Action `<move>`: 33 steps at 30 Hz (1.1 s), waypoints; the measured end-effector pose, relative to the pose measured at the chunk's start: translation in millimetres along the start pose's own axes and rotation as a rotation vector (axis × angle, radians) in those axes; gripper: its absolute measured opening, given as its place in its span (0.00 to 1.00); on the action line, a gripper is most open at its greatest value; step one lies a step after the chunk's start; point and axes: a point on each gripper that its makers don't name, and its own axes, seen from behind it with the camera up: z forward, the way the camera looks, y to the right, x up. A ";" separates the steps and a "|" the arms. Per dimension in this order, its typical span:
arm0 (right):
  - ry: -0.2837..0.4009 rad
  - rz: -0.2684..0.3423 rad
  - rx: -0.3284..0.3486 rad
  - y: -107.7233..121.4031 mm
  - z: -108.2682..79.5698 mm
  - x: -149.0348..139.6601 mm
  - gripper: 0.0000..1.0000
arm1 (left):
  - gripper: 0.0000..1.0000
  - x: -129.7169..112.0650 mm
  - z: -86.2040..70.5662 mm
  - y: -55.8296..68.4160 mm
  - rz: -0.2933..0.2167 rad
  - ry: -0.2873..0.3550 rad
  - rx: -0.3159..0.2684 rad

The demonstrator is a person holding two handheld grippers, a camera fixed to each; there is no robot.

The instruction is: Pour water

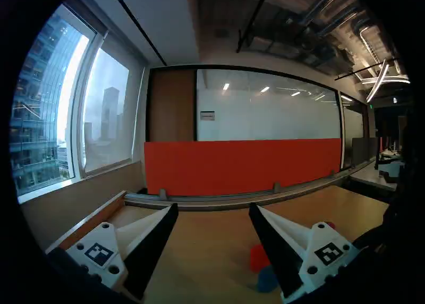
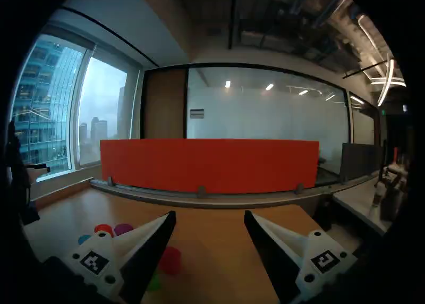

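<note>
My left gripper (image 1: 212, 211) hangs open over the wooden desk (image 1: 212, 251), nothing between its fingers. Low beside its right finger lie a red cup (image 1: 258, 257) and a blue one (image 1: 265, 280), partly hidden by the finger. In the right gripper view, my right gripper (image 2: 210, 216) is also open and holds nothing. Several small coloured cups sit on the desk (image 2: 223, 251) near its left finger: a red cup (image 2: 103, 229), a purple cup (image 2: 123, 228), a blue cup (image 2: 84, 238), a larger red cup (image 2: 171, 260) and a green cup (image 2: 154, 283).
An orange divider panel (image 2: 210, 166) on a metal rail (image 2: 212, 197) closes off the desk's far edge. Windows (image 1: 69, 118) run along the left. A neighbouring desk (image 2: 366, 203) with bottles stands at the right. A dark shape (image 2: 18, 182) rises at the left edge.
</note>
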 end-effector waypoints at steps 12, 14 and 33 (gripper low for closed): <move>0.005 -0.008 0.070 -13.5 3.6 17.0 0.99 | 0.99 28.1 0.4 24.9 0.057 -0.014 -0.119; 0.003 -0.001 0.096 -17.4 3.3 17.1 0.99 | 0.99 26.5 1.0 30.9 0.064 -0.024 -0.147; 0.008 -0.038 0.404 -74.6 -17.6 41.7 0.99 | 0.99 30.3 -6.8 66.1 0.017 -0.051 -0.368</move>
